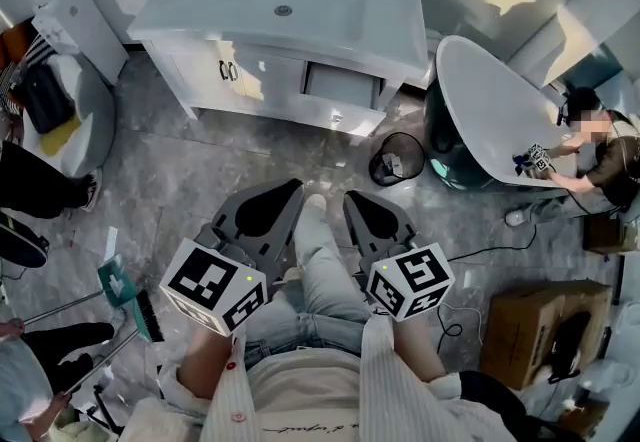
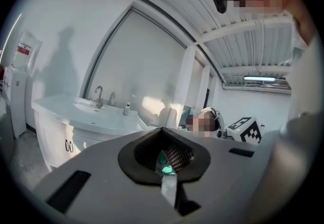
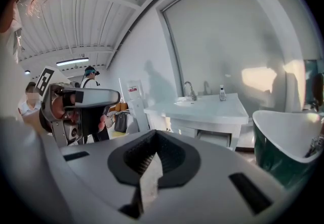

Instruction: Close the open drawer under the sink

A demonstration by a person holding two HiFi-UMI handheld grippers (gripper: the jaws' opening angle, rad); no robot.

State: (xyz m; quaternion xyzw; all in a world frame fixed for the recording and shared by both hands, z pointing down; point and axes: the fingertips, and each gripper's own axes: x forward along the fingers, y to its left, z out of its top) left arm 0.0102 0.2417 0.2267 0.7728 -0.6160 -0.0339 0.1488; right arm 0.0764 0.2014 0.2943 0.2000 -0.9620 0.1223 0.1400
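The white sink cabinet (image 1: 283, 10) stands across the room at the top of the head view. Its drawer (image 1: 340, 85) on the right side sits pulled out, beside two shut doors (image 1: 230, 70). The right gripper view shows the same open drawer (image 3: 212, 138) under the basin. My left gripper (image 1: 285, 190) and right gripper (image 1: 357, 200) hang close to my body above my legs, far from the cabinet. Both are shut and hold nothing. In the left gripper view the gripper (image 2: 162, 129) hides the drawer.
A black mesh bin (image 1: 398, 158) stands on the floor just right of the drawer. A white-and-green bathtub (image 1: 490, 120) fills the right side, with a person (image 1: 600, 155) beside it. A cardboard box (image 1: 545, 330) lies lower right, a broom and dustpan (image 1: 120, 295) lower left.
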